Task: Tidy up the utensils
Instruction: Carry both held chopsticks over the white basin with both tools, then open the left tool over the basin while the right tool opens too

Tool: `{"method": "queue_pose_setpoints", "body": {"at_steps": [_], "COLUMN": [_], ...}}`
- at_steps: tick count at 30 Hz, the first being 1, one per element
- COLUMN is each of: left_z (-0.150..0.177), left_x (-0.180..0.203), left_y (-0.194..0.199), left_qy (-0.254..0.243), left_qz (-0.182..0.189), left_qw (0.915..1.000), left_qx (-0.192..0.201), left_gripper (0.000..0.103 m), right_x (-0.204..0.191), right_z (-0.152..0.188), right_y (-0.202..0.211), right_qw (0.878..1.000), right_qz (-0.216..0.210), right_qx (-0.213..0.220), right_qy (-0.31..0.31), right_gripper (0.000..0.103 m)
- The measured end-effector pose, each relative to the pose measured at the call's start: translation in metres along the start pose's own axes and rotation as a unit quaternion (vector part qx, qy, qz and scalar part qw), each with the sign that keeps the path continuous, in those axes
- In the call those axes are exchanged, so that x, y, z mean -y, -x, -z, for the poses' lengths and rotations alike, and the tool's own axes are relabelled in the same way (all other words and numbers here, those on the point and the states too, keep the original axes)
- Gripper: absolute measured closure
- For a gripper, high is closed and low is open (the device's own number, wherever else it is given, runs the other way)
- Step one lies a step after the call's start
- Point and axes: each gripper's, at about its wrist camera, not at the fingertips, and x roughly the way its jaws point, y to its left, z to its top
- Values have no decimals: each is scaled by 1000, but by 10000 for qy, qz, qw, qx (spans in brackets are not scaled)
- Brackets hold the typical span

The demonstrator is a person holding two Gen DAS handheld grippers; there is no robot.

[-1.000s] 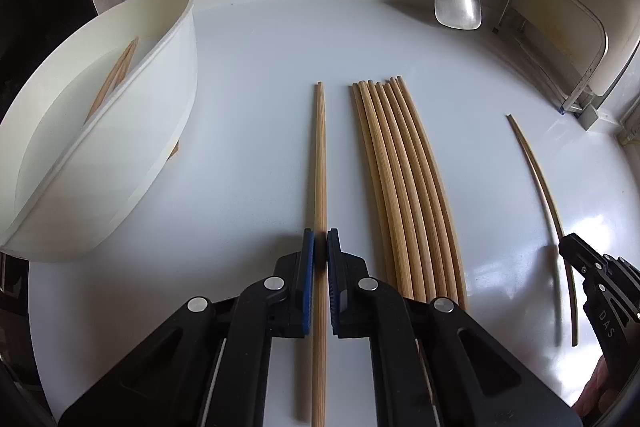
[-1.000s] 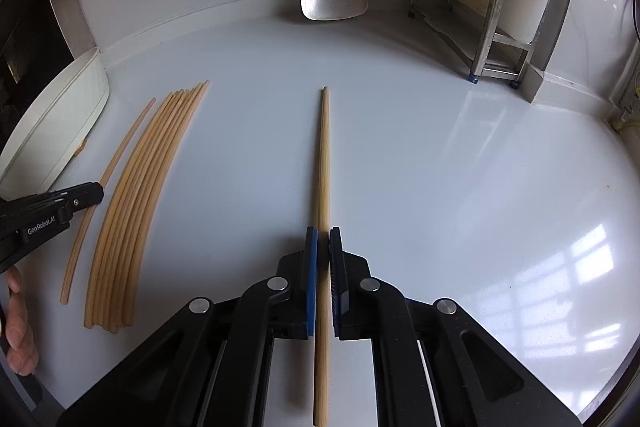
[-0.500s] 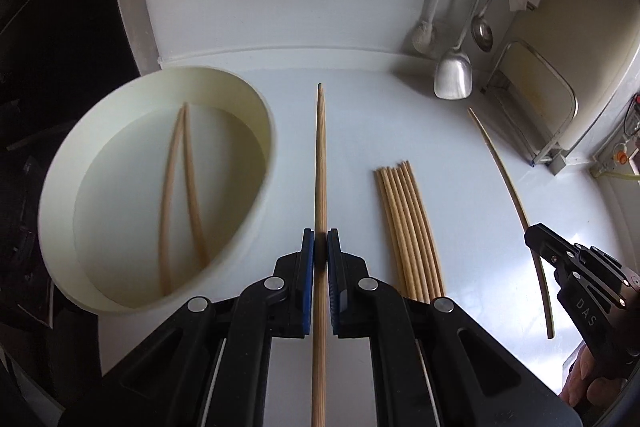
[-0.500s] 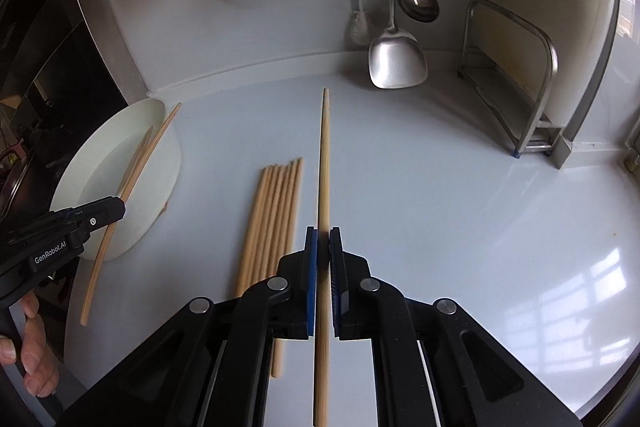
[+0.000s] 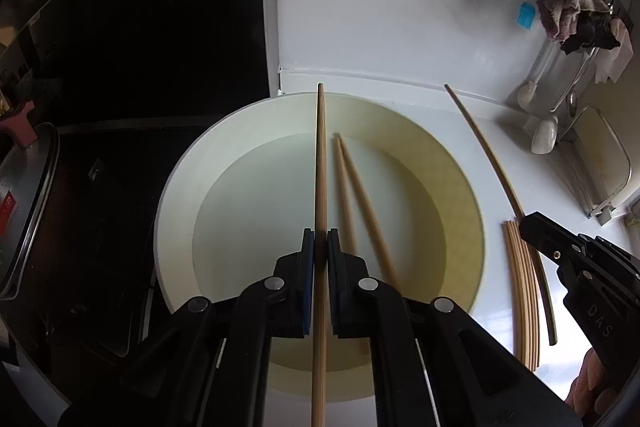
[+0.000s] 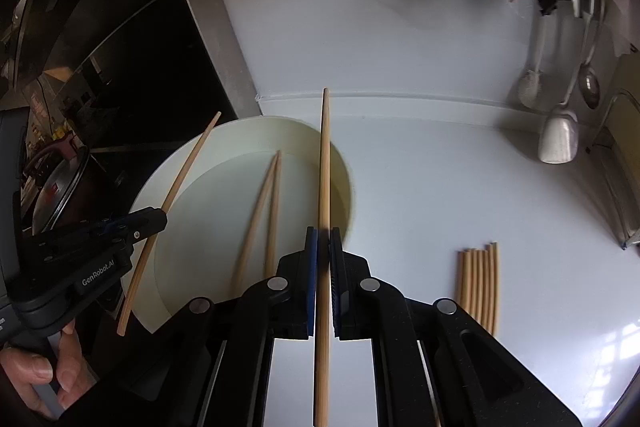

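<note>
My left gripper (image 5: 320,247) is shut on a long wooden chopstick (image 5: 321,155), which hangs lengthwise above a white bowl (image 5: 176,187). Two chopsticks (image 5: 360,195) lie inside the bowl. The right gripper (image 5: 528,223) shows at the right edge of the left wrist view. In its own view the right gripper (image 6: 323,247) is shut on another chopstick (image 6: 325,155), over the bowl's (image 6: 208,211) right rim. The left gripper (image 6: 158,221) shows there at the left, over the bowl's left side. A bundle of several chopsticks (image 6: 478,279) lies on the white counter to the right.
A metal spatula (image 6: 558,139) and ladles hang on the back wall under cloths (image 5: 568,7). A wire rack (image 5: 600,167) stands at the far right. Left of the counter edge is a dark stove area with a pot lid (image 5: 24,207).
Both grippers have risen and swung left from the counter to above the bowl, each carrying its chopstick. The bundle on the counter now lies off to the right.
</note>
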Motion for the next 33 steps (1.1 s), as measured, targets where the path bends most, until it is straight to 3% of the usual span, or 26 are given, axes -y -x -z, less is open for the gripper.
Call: {"method": "queue_pose_setpoints", "body": {"at_steps": [6,12,19,26,28,33], "left_z": [-8,-15,-13,-13,-14,-17], "left_x": [-22,-22,-25,-28,-29,-35], "left_y": [-26,-50,-77,-84,-82,-71], "left_qy": [2,-66,-16,100,126,232], "left_qz": [51,152,216,232,215,111], "left_qw": [9997,9989,9962,9954,9958,9971], "left_qx": [-236,-449,-846,-921,-879,-717], "left_gripper": [96,96,96,95,89,58], "right_x": [-38,-48,-48,-48,-47,-46], "right_z": [-13,-16,-17,-17,-18,-23], "right_y": [-52,-89,-110,-117,-117,-109], "right_qw": [9987,9951,9919,9903,9901,9922], "right_qz": [-134,-69,-26,-39,-13,20], "right_qx": [-488,-983,-1271,-1390,-1400,-1248], "right_qy": [42,-36,-61,17,16,54], "right_gripper": [97,97,97,97,96,88]}}
